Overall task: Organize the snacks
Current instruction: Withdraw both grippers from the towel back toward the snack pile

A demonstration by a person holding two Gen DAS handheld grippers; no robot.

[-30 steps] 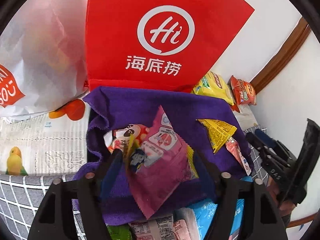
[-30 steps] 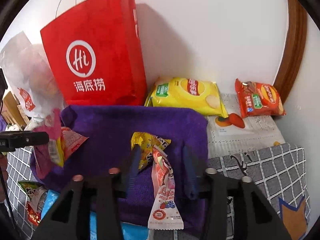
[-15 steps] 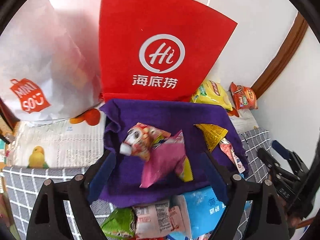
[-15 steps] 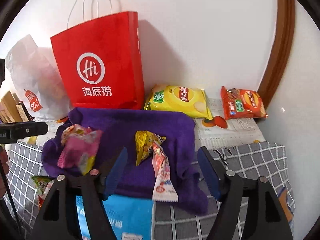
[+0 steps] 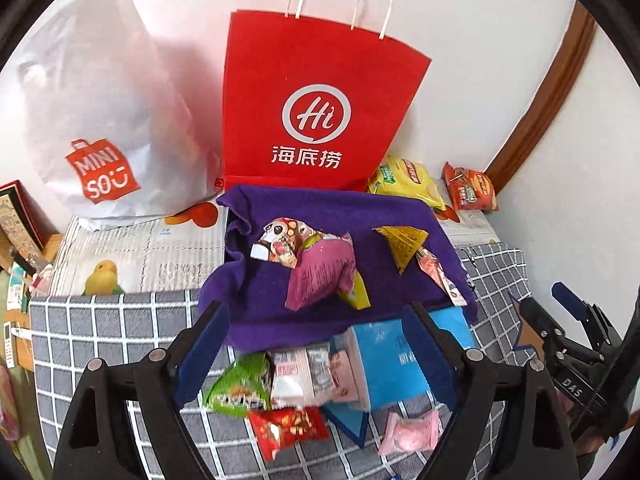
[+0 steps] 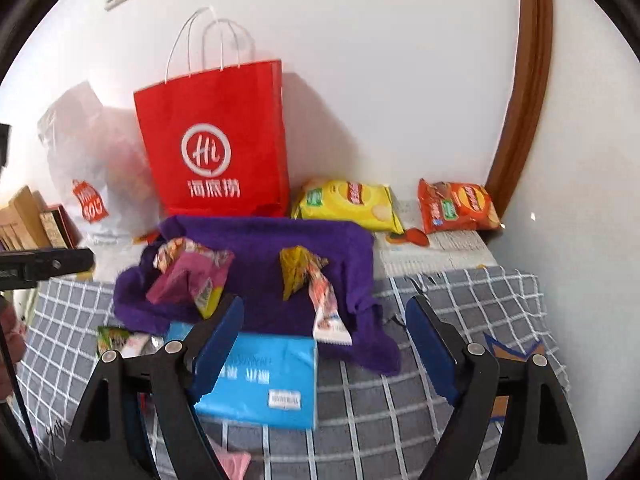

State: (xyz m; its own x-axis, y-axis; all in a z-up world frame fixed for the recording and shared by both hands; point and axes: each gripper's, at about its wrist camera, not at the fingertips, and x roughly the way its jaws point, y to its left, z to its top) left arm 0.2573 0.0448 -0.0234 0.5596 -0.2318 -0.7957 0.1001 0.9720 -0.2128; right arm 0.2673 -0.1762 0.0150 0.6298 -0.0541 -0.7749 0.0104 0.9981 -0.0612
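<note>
A purple cloth (image 5: 332, 216) (image 6: 264, 240) lies on the table with snacks on it: a pink packet (image 5: 320, 276) (image 6: 188, 276), a yellow triangular packet (image 5: 402, 240) (image 6: 294, 268) and a long red-white sachet (image 5: 438, 276) (image 6: 326, 304). In front lie a blue pack (image 5: 390, 360) (image 6: 264, 384), a green packet (image 5: 240, 380), a white-red packet (image 5: 304, 372), a red packet (image 5: 286, 428) and a pink candy (image 5: 412, 428). My left gripper (image 5: 316, 348) is open and empty above the front snacks. My right gripper (image 6: 324, 344) is open and empty above the blue pack.
A red paper bag (image 5: 316, 116) (image 6: 216, 140) and a white Miniso bag (image 5: 100, 132) stand against the wall. Yellow (image 6: 348, 200) and orange (image 6: 456, 206) chip bags lie at the back right. A grey checked tablecloth (image 6: 440, 400) covers the table. Books (image 6: 28, 216) stand at the left.
Both grippers opened and pulled back and up from the cloth. The left let go of the pink packet, the right let go of the red-white sachet; both now lie on the cloth.
</note>
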